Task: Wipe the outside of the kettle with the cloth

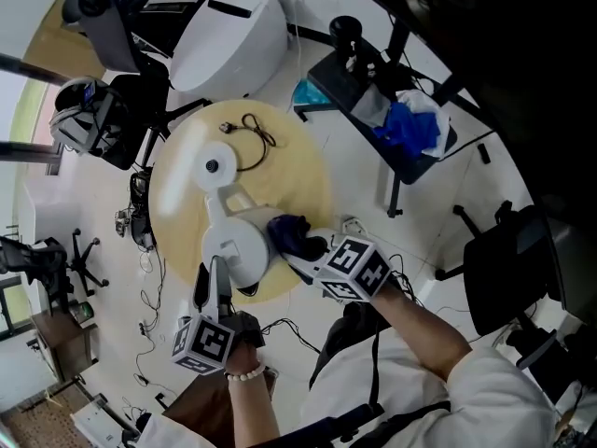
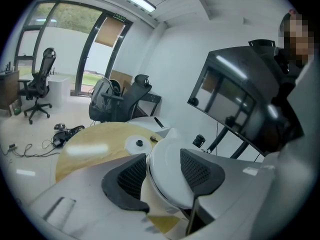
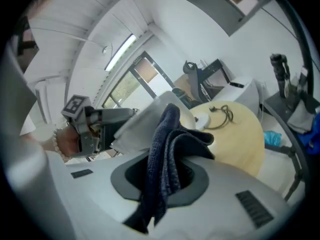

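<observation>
Left claw (image 1: 213, 283) is clamped on the kettle (image 2: 167, 179), smooth, slick, probably light, so I hold wide at the body; right claw (image 3: 160, 176) pinches the limp cloth (image 3: 167, 134) mid-fold.

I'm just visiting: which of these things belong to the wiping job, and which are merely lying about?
In the job:
white kettle, gripped by the left claw
dark blue cloth, pinched in the right claw

Lying about:
kettle base and black cord on the round table
blue bundle on the dark stand
office chair
cables on the floor
</observation>
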### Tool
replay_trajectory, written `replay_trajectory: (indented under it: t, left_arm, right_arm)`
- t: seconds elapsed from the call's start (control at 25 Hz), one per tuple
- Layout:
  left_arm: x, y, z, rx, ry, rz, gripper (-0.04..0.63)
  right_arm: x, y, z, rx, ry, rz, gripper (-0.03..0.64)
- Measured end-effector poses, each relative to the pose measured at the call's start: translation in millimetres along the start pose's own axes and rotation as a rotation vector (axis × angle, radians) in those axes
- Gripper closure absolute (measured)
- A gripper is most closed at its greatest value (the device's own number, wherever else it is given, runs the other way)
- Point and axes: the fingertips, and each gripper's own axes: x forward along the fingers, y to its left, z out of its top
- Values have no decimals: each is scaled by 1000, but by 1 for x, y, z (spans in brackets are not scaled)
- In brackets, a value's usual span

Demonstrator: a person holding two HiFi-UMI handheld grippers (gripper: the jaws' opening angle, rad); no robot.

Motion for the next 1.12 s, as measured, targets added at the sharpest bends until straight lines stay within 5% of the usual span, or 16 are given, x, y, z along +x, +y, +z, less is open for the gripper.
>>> replay_trajectory:
  t: [0.32,0.52,1.12]
  left_arm:
    - [-15,-11,-16,-78,78,-66,394]
    - [-19,-6,-16,-82,54,-43,407]
    - [-28,-17,-29,-183,49,-57,428]
  right_arm:
    - [-23,23,43,-185,-54,-58,552]
    - [-22,31,38,-252,-21,-57,551]
    - [42,-83,-82,-80,230,-109,551]
